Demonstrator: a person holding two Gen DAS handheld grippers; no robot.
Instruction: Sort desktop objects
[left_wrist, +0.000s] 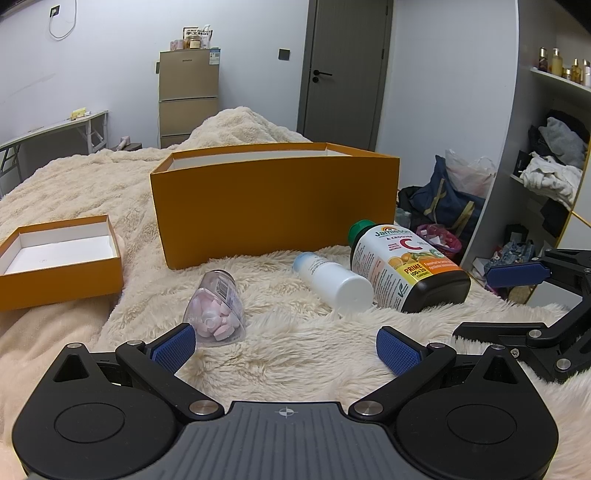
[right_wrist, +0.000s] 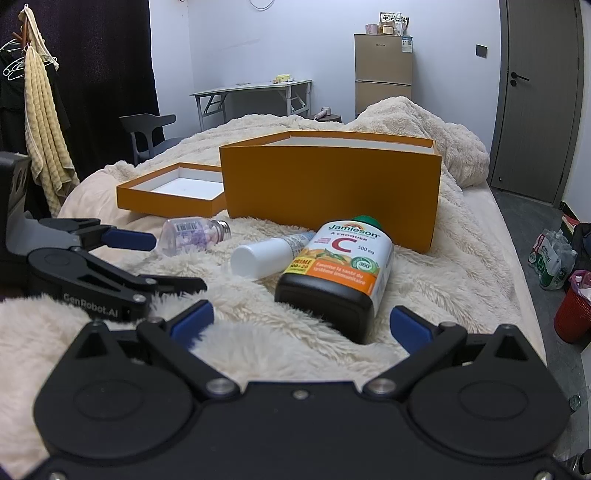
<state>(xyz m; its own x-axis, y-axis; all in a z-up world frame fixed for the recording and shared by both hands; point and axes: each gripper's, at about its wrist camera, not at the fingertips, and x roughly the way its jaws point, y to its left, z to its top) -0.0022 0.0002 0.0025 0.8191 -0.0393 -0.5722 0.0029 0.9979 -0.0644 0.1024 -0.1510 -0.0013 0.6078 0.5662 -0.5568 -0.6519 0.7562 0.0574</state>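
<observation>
Three bottles lie on the fluffy blanket (left_wrist: 295, 332) ahead of the fingers: candy bottle (left_wrist: 216, 308), white bottle (left_wrist: 332, 280), vitamin bottle (right_wrist: 338, 269). Behind stands an orange box (left_wrist: 273, 206). Left gripper (left_wrist: 286, 349) and right gripper (right_wrist: 301, 325) are wide apart, holding nothing.

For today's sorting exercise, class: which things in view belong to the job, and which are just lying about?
Belong to the job:
vitamin C bottle
white bottle
clear pill bottle
large orange box
shallow orange box

Just lying about:
fridge
folding table
red basket
hanging towel
</observation>
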